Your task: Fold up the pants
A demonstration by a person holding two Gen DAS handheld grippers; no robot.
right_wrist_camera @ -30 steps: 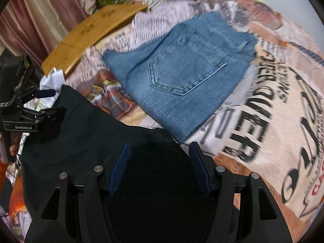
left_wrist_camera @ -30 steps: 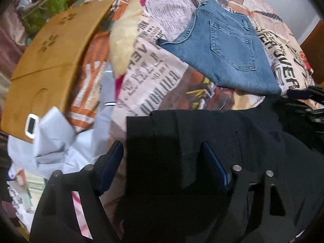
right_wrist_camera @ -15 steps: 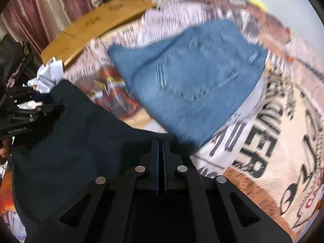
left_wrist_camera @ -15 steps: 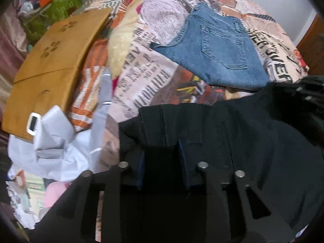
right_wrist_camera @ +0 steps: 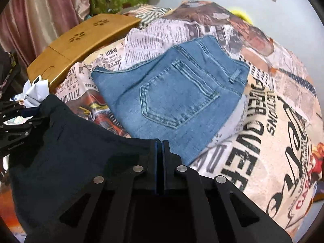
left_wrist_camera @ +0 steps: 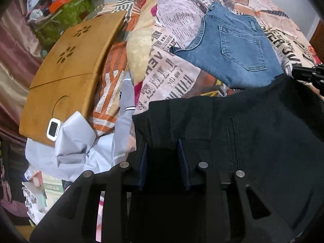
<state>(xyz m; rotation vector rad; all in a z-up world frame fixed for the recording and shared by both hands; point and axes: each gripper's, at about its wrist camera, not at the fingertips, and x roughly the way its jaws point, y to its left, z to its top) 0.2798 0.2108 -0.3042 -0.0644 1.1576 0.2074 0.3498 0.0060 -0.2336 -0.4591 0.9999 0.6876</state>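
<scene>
A: L claw, left gripper (left_wrist_camera: 163,144), what's it doing?

B: Jaws partway in, not wide. Closed hard a moment ago, then eased back a touch. A bunched fold of the black pants (left_wrist_camera: 253,125) sits between the blue pads (left_wrist_camera: 183,162) and they pinch it near the hemmed edge. Cloth fills the gap.

A: R claw?

B: The right gripper (right_wrist_camera: 159,141) is fully closed, pads together w/ no gap showing. Its tips are at the far edge of the same black pants (right_wrist_camera: 81,158). Can't see cloth betw. the pads, too dark and tight, so whether it really grips the edge I can't tell.

A: Where do the pants lie rel. to each claw?

B: L view: spread under the claw and out to its right, towards the other tool at the far right edge. R view: under the claw and off to its left, reaching the left gripper (right_wrist_camera: 30,114) at the left edge.

A: Other stuff?

B: Folded blue jeans (right_wrist_camera: 172,101), back pocket up, just ahead of the R claw, near edge almost at its tips. In L view the jeans (left_wrist_camera: 232,54) are ahead and to the right, black cloth overlapping their near edge. All on a newsprint-pattern bedcover (right_wrist_camera: 263,131).

A: Left of the L claw?

B: White crumpled garment (left_wrist_camera: 81,145) beside it, a wooden lap tray (left_wrist_camera: 66,77) beyond that, a small white timer (left_wrist_camera: 53,129) on the tray's near corner.
</scene>
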